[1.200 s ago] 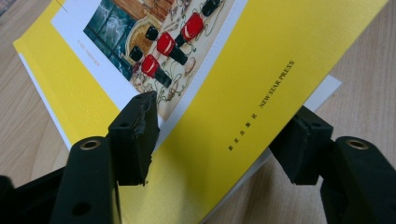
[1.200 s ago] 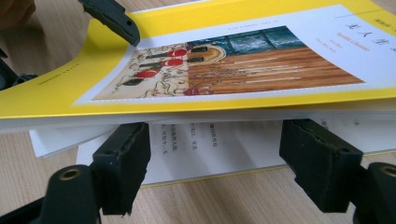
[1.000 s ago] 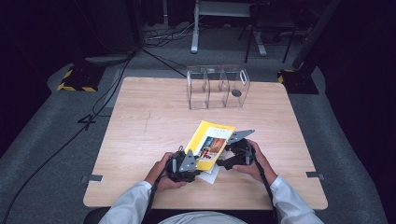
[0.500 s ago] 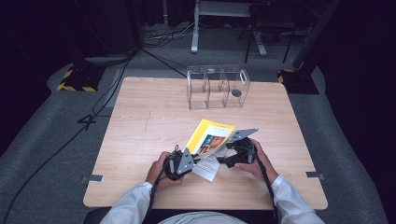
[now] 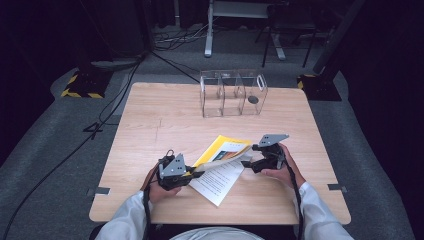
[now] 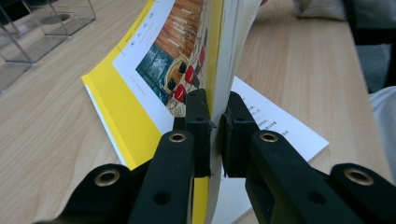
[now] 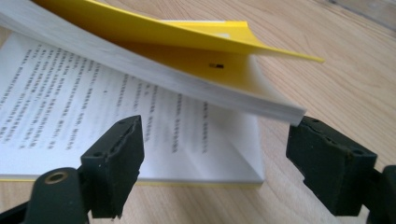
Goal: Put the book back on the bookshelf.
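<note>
Here the yellow-covered book [image 5: 220, 159] lies on the near middle of the wooden table [image 5: 165, 115], between the two hands, partly opened: the cover and a thick block of pages are lifted, while a printed page lies flat beneath. The left gripper [image 6: 215, 122] is clamped on the lifted block at its edge, jaws pressed tight against cover and pages. The right gripper [image 7: 212, 161] stands wide, its jaws having just been opening; the lifted pages' corner touches one jaw, but nothing is pinched between them.

As a judgement, the opening is about half done: the book is parted and one side held up, yet the raised block is not laid over, so turning it flat remains.

The left gripper view shows the illustrated cover [image 6: 175, 56] and the grip itself up close. The right gripper view shows the printed text [image 7: 93, 107] on the flat page and the gap under the arching pages. The high view adds the clear plastic organizer [image 5: 232, 92] standing well apart at the table's far edge.
</note>
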Motion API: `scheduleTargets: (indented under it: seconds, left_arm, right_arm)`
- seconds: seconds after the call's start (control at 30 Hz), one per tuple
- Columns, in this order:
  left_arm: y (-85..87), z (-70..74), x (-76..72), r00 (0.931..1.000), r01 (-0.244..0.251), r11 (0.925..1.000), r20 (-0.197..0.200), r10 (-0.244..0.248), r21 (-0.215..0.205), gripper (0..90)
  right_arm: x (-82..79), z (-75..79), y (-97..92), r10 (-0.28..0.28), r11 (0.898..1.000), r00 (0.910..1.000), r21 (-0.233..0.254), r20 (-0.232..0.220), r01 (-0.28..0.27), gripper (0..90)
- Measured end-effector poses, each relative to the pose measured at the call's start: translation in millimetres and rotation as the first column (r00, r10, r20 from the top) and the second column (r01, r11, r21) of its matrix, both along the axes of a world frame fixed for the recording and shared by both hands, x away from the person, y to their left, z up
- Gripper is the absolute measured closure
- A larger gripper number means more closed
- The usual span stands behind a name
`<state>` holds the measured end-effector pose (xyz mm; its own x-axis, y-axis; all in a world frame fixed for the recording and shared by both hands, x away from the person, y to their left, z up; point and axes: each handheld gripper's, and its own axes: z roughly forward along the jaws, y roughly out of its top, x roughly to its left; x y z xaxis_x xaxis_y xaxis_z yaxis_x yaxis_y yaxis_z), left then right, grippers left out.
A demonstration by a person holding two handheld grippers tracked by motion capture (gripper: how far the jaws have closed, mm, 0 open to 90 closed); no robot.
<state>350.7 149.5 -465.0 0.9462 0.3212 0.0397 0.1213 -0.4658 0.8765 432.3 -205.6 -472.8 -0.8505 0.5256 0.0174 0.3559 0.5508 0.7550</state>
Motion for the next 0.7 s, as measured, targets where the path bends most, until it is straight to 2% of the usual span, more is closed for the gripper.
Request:
scheduleTargets:
  seconds: [0.07,0.13,0.2,0.27,0.33,0.37,0.4,0.43,0.47,0.5,0.53,0.63,0.7]
  left_arm:
    - [4.4,-0.3,1.4,0.9996,0.027,0.9996,-0.012,-0.027,-0.002,83.5]
    - [7.4,-1.4,2.0,0.998,0.055,0.9985,-0.03,-0.055,-0.003,83.2]
    - [9.8,-1.9,1.9,0.996,0.074,0.9972,-0.048,-0.075,-0.011,83.0]
    - [12.1,-2.5,2.4,0.9947,0.081,0.9966,-0.062,-0.082,-0.01,82.8]
    - [14.8,-2.6,4.1,0.9912,0.1,0.9948,-0.085,-0.101,-0.019,82.1]
    - [16.7,-1.5,4.9,0.9914,0.101,0.9948,-0.083,-0.102,-0.007,82.2]
    - [16.7,-1.5,4.9,0.9914,0.101,0.9948,-0.083,-0.102,-0.007,82.2]
    - [18.3,-0.9,5.2,0.991,0.103,0.9946,-0.085,-0.103,-0.003,82.2]
    - [19.7,-0.5,5.6,0.9915,0.1,0.995,-0.084,-0.1,0.0,82.1]
    - [20.6,-0.2,5.7,0.9921,0.097,0.9953,-0.08,-0.097,0.003,82.1]
    - [21.5,0.1,5.4,0.9926,0.092,0.9957,-0.081,-0.091,0.006,81.7]
    - [24.9,0.4,6.0,0.9961,0.06,0.9979,-0.065,-0.059,0.021,80.9]
    - [27.8,-0.5,7.8,0.9987,0.014,0.9992,-0.049,-0.012,0.038,75.8]
  right_arm:
    - [1.2,-1.2,3.2,0.023,1.0,0.9988,-0.011,0.042,-0.023,21.4]
    - [3.0,-0.8,3.9,0.027,1.0,0.9966,0.003,0.078,-0.028,22.4]
    - [5.5,0.5,3.0,0.047,0.998,0.9951,0.025,0.087,-0.05,20.9]
    - [5.5,1.1,3.5,0.075,0.996,0.9908,0.034,0.113,-0.079,23.1]
    - [3.1,1.9,3.5,0.126,0.99,0.9804,0.05,0.151,-0.135,27.3]
    - [1.6,2.6,3.7,0.145,0.987,0.9733,0.039,0.178,-0.154,28.2]
    - [1.6,2.6,3.7,0.145,0.987,0.9733,0.039,0.178,-0.154,28.2]
    - [-0.2,3.4,3.8,0.166,0.983,0.9653,0.04,0.202,-0.178,31.7]
    - [-1.2,4.0,3.6,0.186,0.978,0.9607,0.058,0.207,-0.201,37.6]
    - [-1.9,4.4,3.9,0.193,0.976,0.9569,0.056,0.217,-0.21,38.3]
    - [-3.8,4.9,4.7,0.205,0.973,0.9494,0.051,0.237,-0.223,40.5]
    - [-4.8,5.1,4.5,0.21,0.972,0.9465,0.049,0.245,-0.228,43.4]
    - [-6.2,7.0,2.3,0.203,0.974,0.9434,0.047,0.262,-0.223,53.2]
